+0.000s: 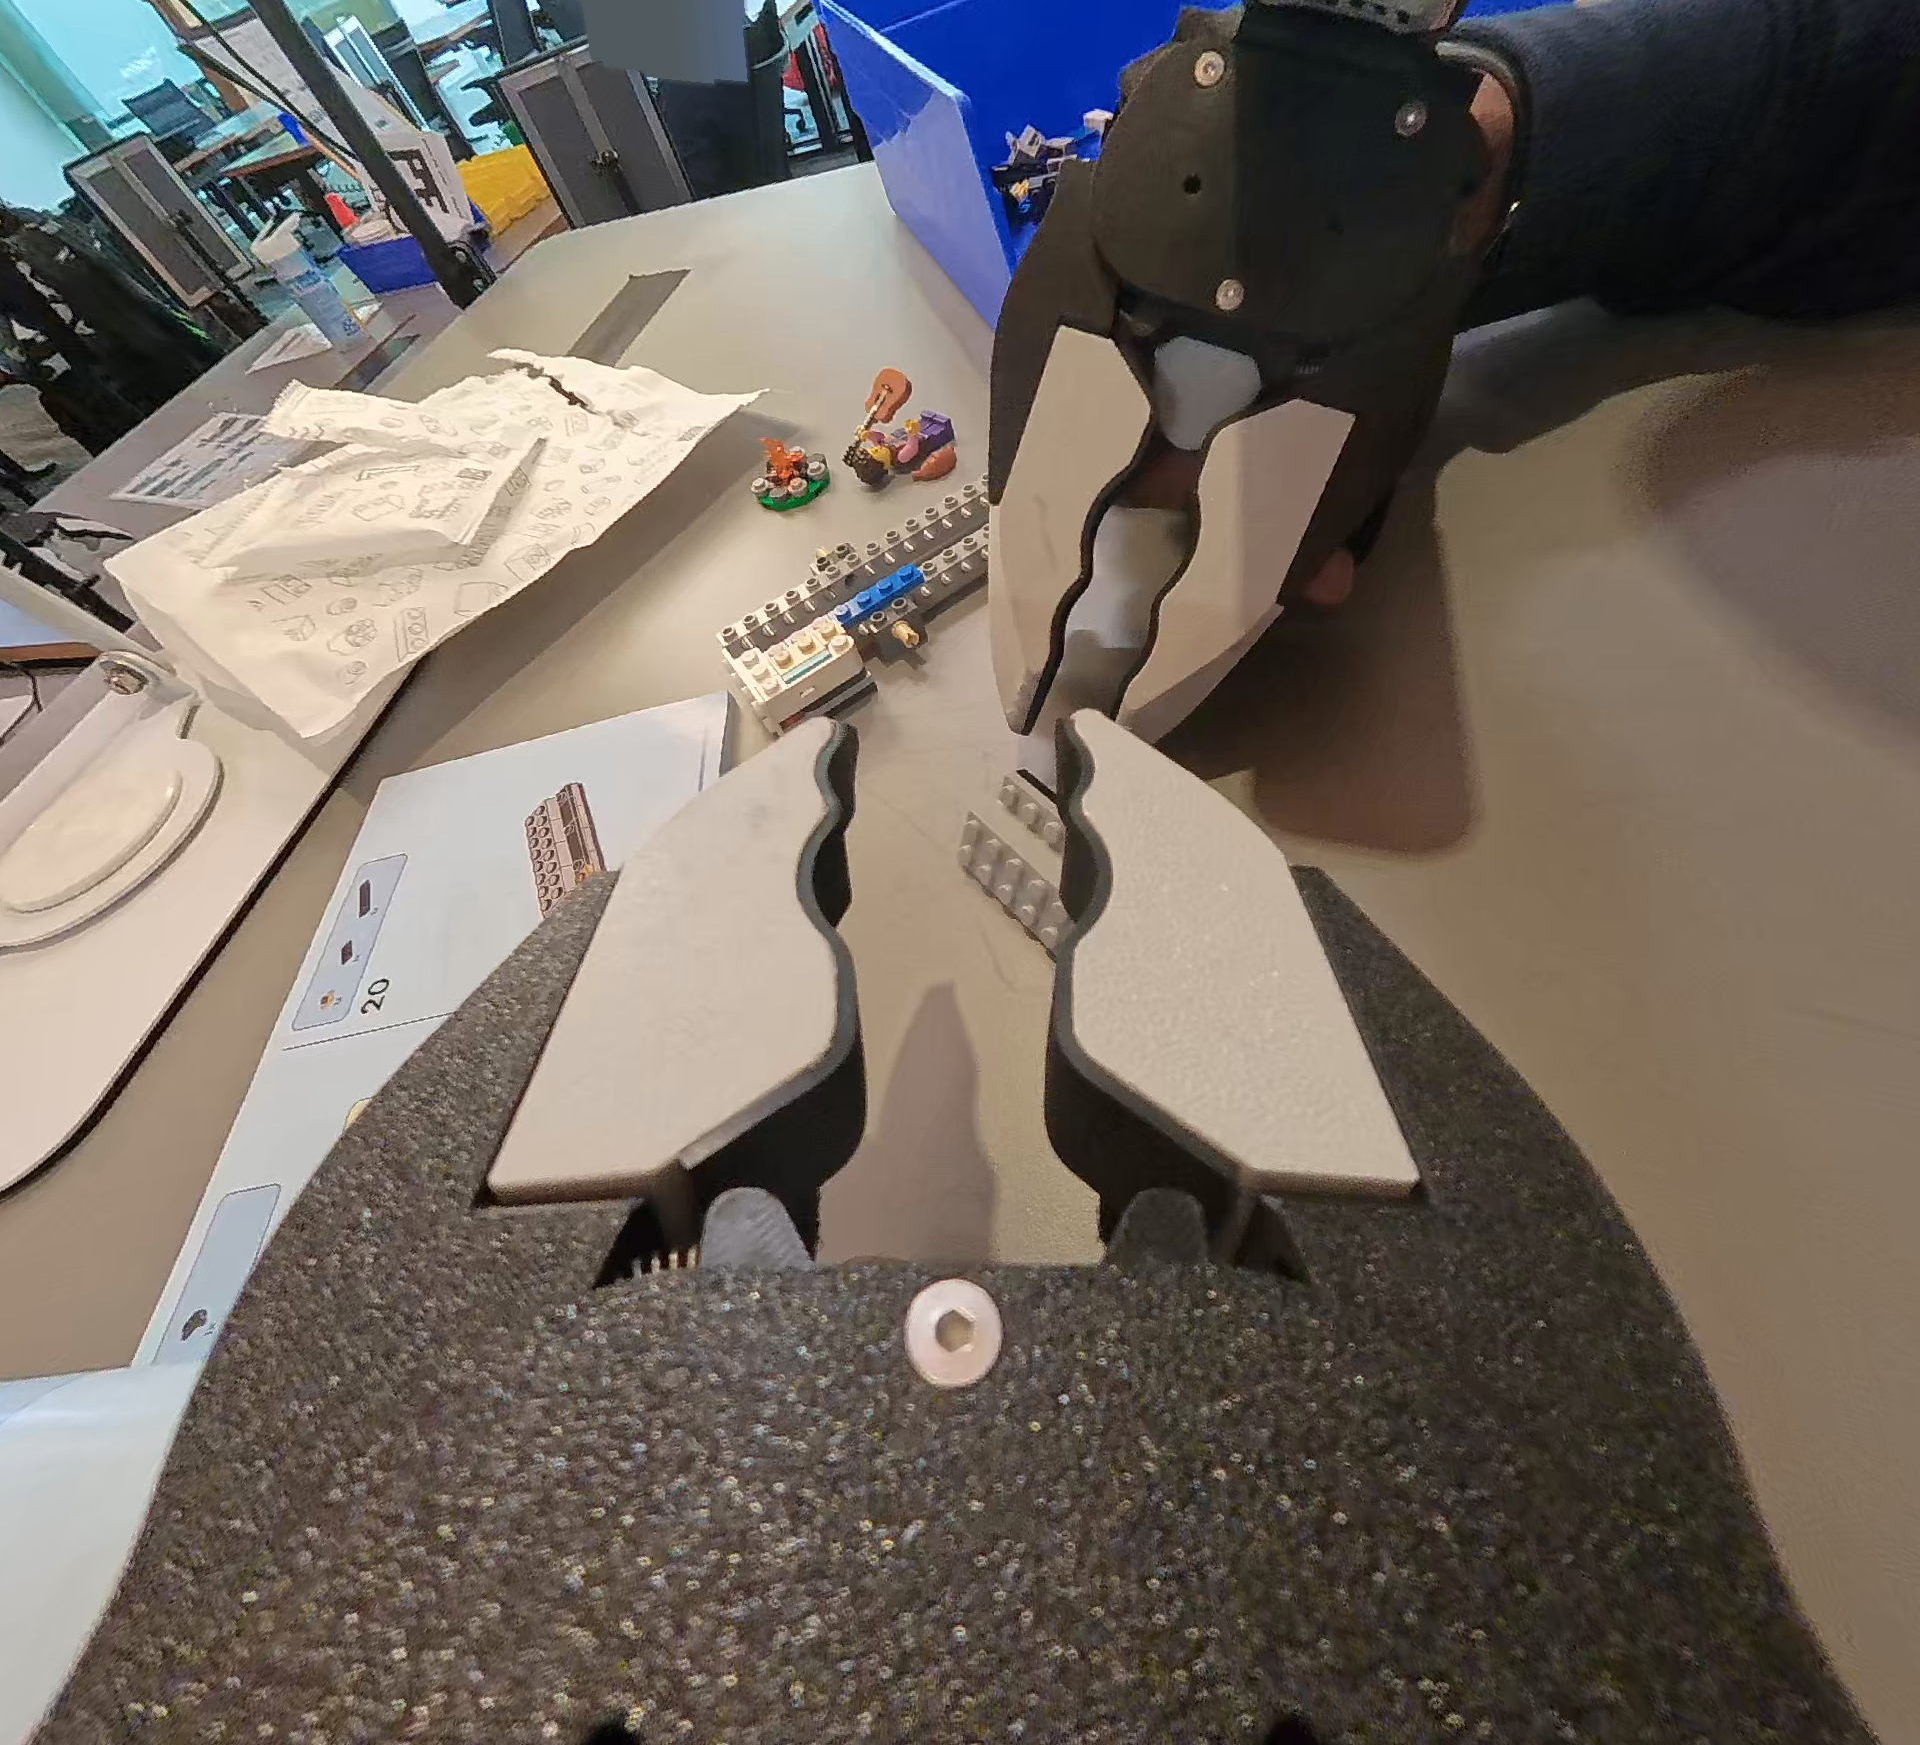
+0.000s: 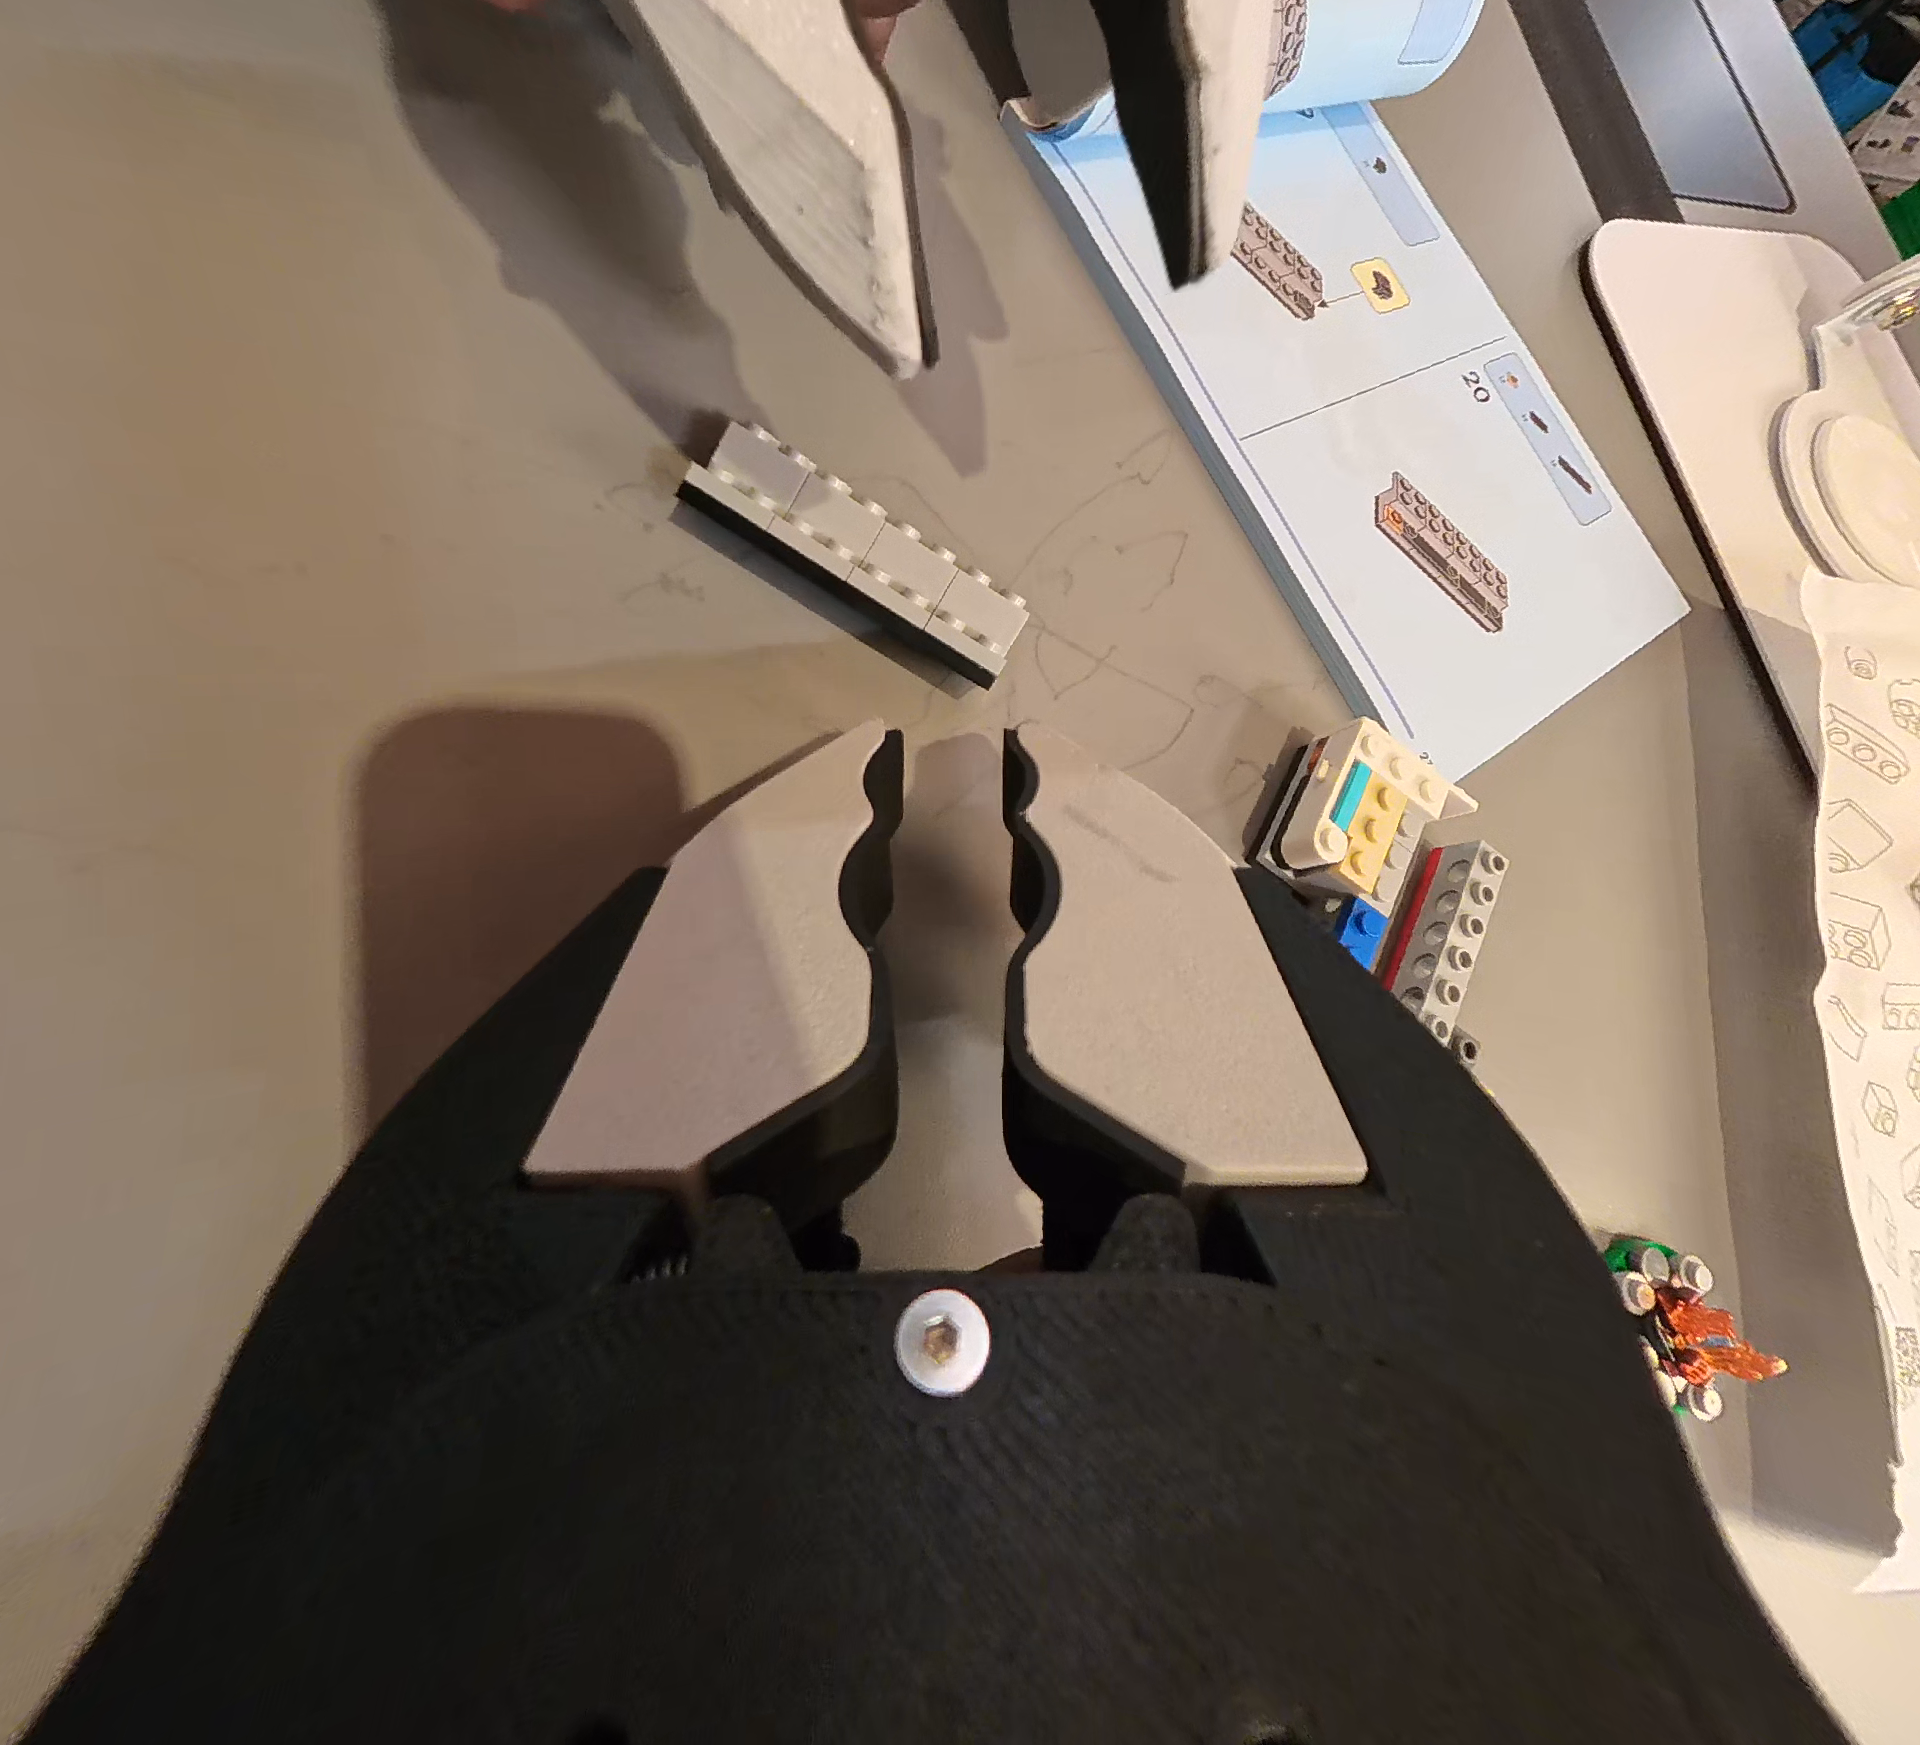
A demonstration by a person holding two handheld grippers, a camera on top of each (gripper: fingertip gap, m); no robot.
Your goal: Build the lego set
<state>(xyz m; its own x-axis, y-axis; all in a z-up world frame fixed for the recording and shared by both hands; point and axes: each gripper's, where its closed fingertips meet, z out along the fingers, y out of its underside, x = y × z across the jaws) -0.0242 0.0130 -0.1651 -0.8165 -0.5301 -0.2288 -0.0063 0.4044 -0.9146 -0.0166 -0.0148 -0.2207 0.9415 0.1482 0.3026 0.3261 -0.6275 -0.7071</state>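
A strip of light grey studded bricks on a black base (image 2: 852, 552) lies flat on the grey table (image 2: 260, 448). In the right wrist view my right gripper (image 2: 951, 745) is open and empty, its tips just short of the strip's near end. My left gripper (image 2: 1044, 313) hangs open above the strip's far side. In the left wrist view my left gripper (image 1: 956, 734) is open and empty. The grey strip (image 1: 1013, 864) lies just inside its right finger (image 1: 1174, 864), partly hidden by it. The right gripper (image 1: 1070, 698) points down at the strip's far end.
A partly built brick model (image 1: 831, 635) lies left of the strip and shows in the right wrist view (image 2: 1371, 833). An open instruction booklet (image 1: 499, 864), printed paper bags (image 1: 416, 511), a small campfire build (image 1: 795, 474), a minifigure (image 1: 894, 438) and a blue bin (image 1: 987, 85) surround it. My hands' fingertips stand some 7 centimetres from each other.
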